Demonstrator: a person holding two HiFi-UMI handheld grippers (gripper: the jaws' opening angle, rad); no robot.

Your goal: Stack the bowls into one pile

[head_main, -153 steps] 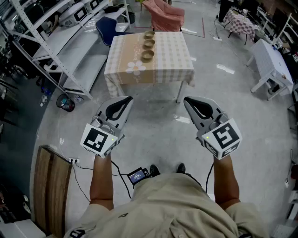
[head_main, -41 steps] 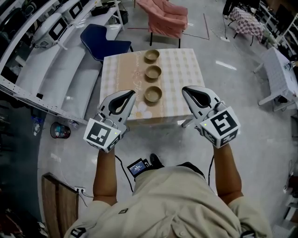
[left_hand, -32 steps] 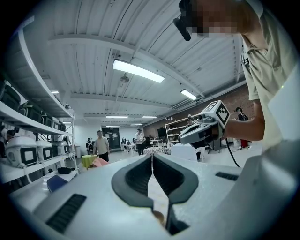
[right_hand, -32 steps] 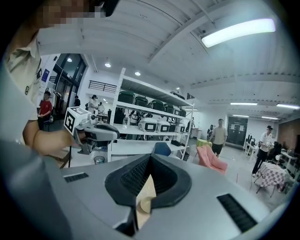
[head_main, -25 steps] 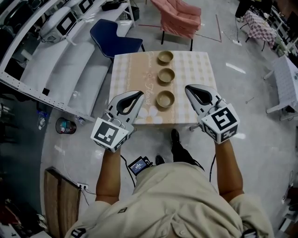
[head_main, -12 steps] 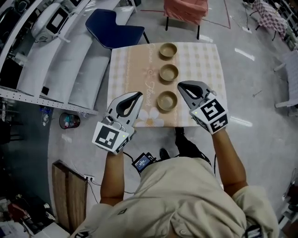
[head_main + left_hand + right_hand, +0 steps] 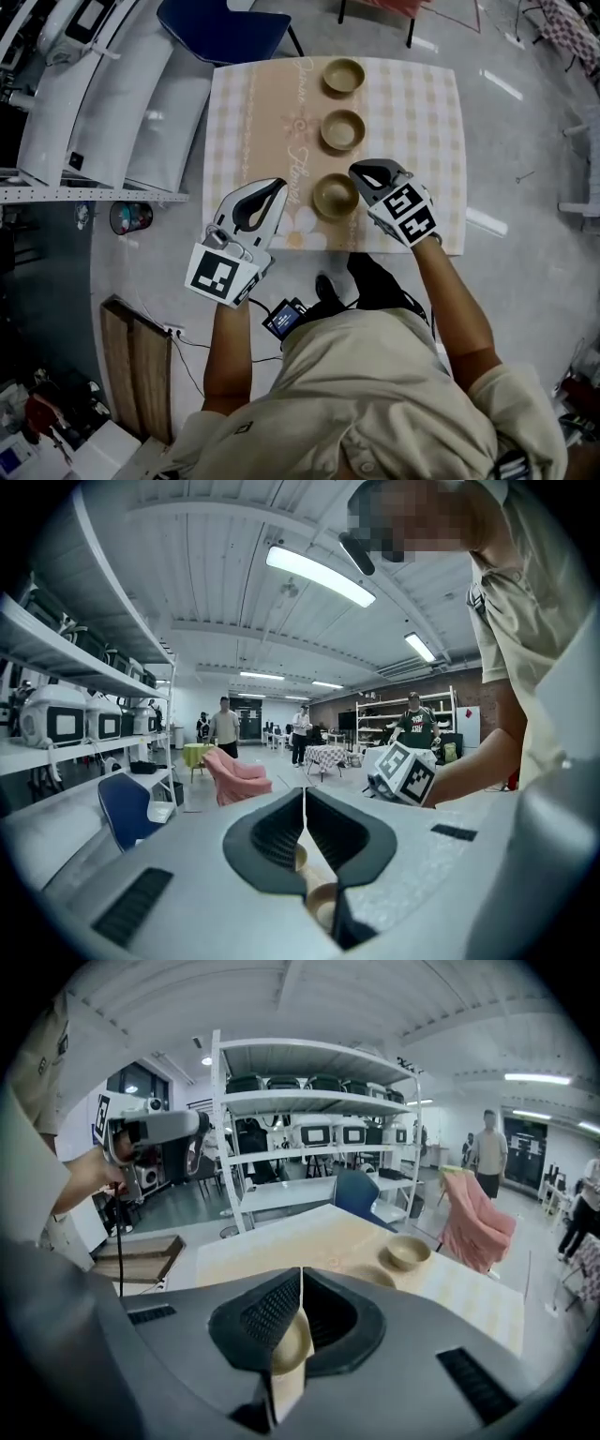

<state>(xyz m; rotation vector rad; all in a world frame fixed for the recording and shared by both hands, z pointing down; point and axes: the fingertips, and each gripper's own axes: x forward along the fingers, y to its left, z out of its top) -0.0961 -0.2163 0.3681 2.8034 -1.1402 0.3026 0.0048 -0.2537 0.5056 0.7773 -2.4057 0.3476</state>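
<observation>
Three tan bowls stand in a line on the checked tablecloth (image 7: pixel 422 141): a far bowl (image 7: pixel 343 75), a middle bowl (image 7: pixel 342 130) and a near bowl (image 7: pixel 335 195). My right gripper (image 7: pixel 357 172) is shut and empty, with its tips just over the near bowl's right rim. In the right gripper view the near bowl (image 7: pixel 291 1344) shows under the closed jaws, and the far bowl (image 7: pixel 409 1252) stands beyond them. My left gripper (image 7: pixel 280 185) is shut, holds nothing and hangs left of the near bowl, by the table's front edge. A bowl (image 7: pixel 323 902) shows below the left jaws.
A blue chair (image 7: pixel 220 19) stands beyond the table's far left corner. White shelving (image 7: pixel 84 103) runs along the left. A wooden board (image 7: pixel 136 366), a round bin (image 7: pixel 128 218) and a small device on a cable (image 7: pixel 284 319) lie on the floor. A pink armchair (image 7: pixel 473 1218) stands behind the table.
Both grippers have dropped toward the table. The right one moved in to the near bowl's right rim; the left came down beside the bowl's left. The table now fills more of the head view.
</observation>
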